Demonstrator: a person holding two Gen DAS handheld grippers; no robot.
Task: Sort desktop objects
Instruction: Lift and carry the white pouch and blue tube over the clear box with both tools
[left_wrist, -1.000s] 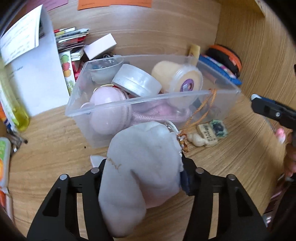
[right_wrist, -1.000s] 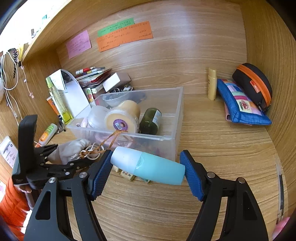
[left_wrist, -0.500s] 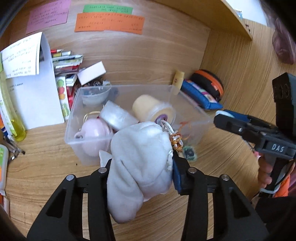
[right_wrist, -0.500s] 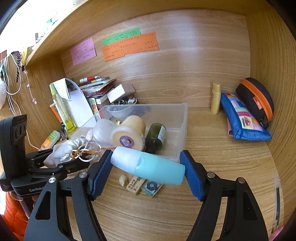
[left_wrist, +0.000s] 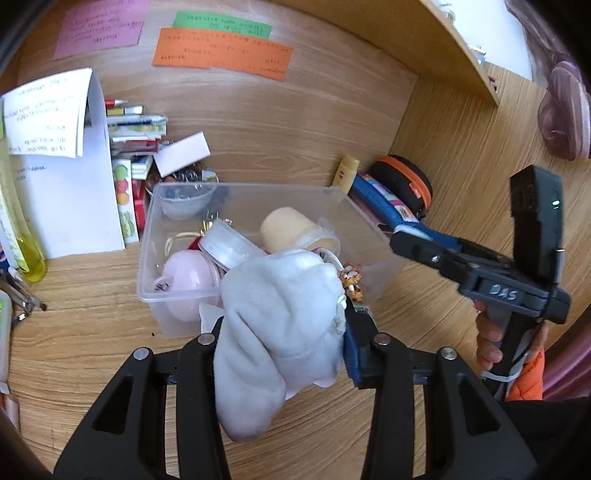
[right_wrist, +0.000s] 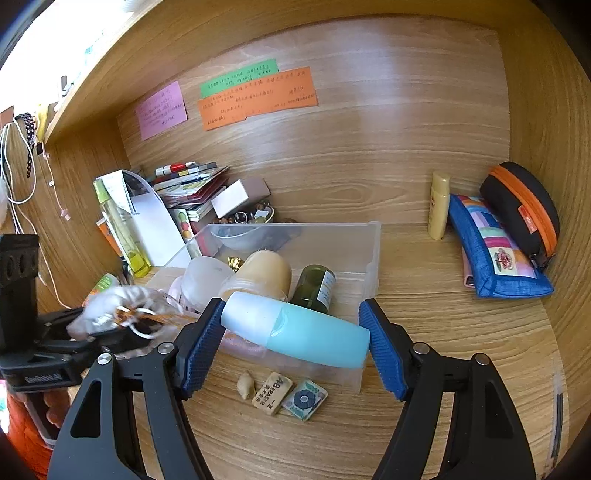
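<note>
The left gripper (left_wrist: 282, 332) holds a grey pouch (left_wrist: 277, 325) just in front of the clear bin (left_wrist: 155, 280); the right gripper (right_wrist: 295, 341) clamps a blue bottle (right_wrist: 295, 330) over the bin's near edge.

A soft grey cloth pouch (left_wrist: 280, 325), a smooth turquoise plastic bottle (right_wrist: 295, 328) and a clear plastic bin (right_wrist: 369, 258) sat above matt wood-grain desk (right_wrist: 443, 332).
</note>
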